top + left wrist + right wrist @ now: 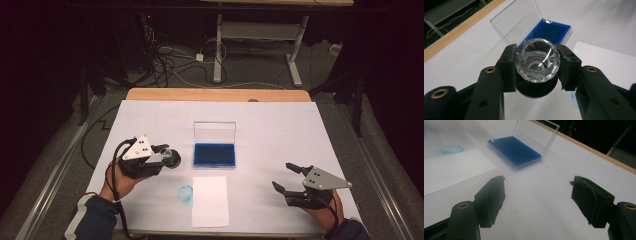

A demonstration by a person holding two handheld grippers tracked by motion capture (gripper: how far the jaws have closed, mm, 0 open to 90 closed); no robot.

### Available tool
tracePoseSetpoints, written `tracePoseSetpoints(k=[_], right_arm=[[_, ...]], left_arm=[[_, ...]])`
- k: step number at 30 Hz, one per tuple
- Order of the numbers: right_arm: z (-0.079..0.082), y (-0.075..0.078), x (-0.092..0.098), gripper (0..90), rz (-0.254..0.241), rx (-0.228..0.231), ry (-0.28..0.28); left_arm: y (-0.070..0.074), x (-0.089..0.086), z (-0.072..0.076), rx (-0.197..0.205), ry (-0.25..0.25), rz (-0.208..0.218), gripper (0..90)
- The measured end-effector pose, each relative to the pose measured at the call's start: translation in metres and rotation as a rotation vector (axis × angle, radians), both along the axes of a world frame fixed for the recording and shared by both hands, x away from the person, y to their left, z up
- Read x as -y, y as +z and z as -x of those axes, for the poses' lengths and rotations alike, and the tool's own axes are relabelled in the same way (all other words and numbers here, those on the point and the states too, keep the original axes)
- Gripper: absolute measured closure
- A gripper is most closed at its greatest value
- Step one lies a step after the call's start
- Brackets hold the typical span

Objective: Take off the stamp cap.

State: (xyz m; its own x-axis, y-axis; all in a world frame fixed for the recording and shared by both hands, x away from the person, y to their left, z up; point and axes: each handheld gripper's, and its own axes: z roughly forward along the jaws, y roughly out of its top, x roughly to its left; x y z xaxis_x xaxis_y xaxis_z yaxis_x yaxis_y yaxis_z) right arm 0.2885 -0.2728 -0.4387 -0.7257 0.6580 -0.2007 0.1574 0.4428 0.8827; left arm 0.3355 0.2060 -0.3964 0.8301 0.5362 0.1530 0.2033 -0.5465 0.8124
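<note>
My left gripper (167,156) is shut on a clear faceted stamp (537,62) with a round black base, held just above the white table cover, left of the ink pad. The blue ink pad (215,154) lies in its case with the clear lid (214,132) standing upright behind it. A white sheet of paper (210,200) lies in front of the pad. A blue ring print (185,192) marks the table cover at the sheet's left edge. My right gripper (282,176) rests at the front right, open, with nothing between its jaws (537,197).
The white cover (280,130) spreads over a wooden table whose far edge (215,94) shows beyond it. Behind the table are a dark floor with cables (165,60) and a white desk frame (260,35). In the right gripper view the ink pad (514,151) lies ahead to the left.
</note>
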Motion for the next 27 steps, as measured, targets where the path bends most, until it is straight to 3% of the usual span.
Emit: tracePoseSetpoints(k=[4,9,12,17,18,22,26,27], right_arm=[[-0.002,-0.001,-0.003,24.9,0.015,-0.011,0.013],[-0.004,0.002,-0.010,20.4,0.003,-0.014,0.035],[-0.007,0.004,-0.019,18.5,-0.007,-0.040,0.069],[-0.011,0.008,-0.051,17.6,-0.042,-0.103,0.177],[-0.011,0.008,-0.051,17.6,-0.042,-0.103,0.177],[-0.011,0.011,-0.085,17.1,-0.009,-0.101,0.250],[-0.012,0.010,-0.105,15.6,0.003,-0.111,0.298],[-0.011,0.008,-0.116,15.6,0.025,-0.122,0.312]], left_arm=[[0.003,0.009,0.003,0.005,-0.035,0.016,54.1],[0.003,0.020,0.007,0.012,-0.061,0.026,54.2],[0.004,0.027,0.009,0.011,-0.080,0.044,54.2],[0.005,0.044,0.011,0.006,-0.127,0.047,54.1],[0.004,0.047,0.012,-0.001,-0.137,0.045,54.1],[0.000,0.062,0.014,-0.010,-0.166,0.039,54.2],[-0.002,0.077,0.017,-0.023,-0.206,0.055,54.2],[-0.002,0.079,0.018,-0.022,-0.210,0.049,54.2]])
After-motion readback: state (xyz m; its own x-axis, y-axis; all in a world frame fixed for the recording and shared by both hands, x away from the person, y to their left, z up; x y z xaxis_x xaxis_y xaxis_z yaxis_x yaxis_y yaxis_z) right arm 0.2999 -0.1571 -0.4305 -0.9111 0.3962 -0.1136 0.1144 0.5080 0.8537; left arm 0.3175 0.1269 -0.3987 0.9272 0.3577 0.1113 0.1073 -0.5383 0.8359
